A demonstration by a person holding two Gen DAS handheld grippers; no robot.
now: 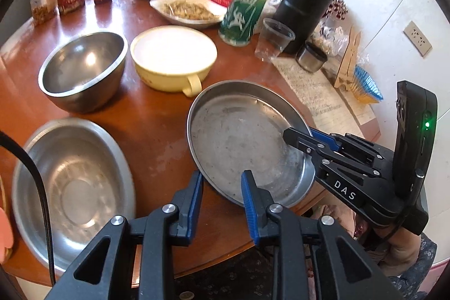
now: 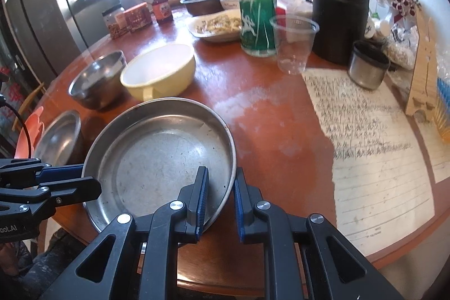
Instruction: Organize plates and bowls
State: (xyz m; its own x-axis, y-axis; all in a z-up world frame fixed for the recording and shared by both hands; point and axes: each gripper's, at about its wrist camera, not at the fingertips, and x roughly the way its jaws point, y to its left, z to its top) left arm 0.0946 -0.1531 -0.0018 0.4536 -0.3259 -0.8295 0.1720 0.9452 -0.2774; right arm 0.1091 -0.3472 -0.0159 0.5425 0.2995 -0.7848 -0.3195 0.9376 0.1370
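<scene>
Both grippers are on the steel plate now, which sits at the near edge of the round wooden desk, a little over the rim. The right gripper is pinching the plate's near-right wall, one pad inside the dish and one outside, pressed together on the thin metal. The left gripper straddles the near-left rim, its jaws narrowed around the edge; whether the pads really bite the metal I cannot tell from here.

My read: this is a two-handed lift, headed for the wide steel dish just to the left, where it could nest. To do it well, both grips want to be firm before anything rises, and the plate should stay level, because a thin slick rim can swivel between pads. Clear the rim of the desk, travel low, then set it down centred rather than drop it.

Farther back wait the deep steel bowl and the yellow handled bowl, side by side, still to be sorted.

Writing: "DAS" is printed white on the right gripper's body in the left wrist view, and "bot.AI" shows on the left gripper at the edge of the right wrist view. The lined paper on the right carries handwriting I cannot read.
</scene>
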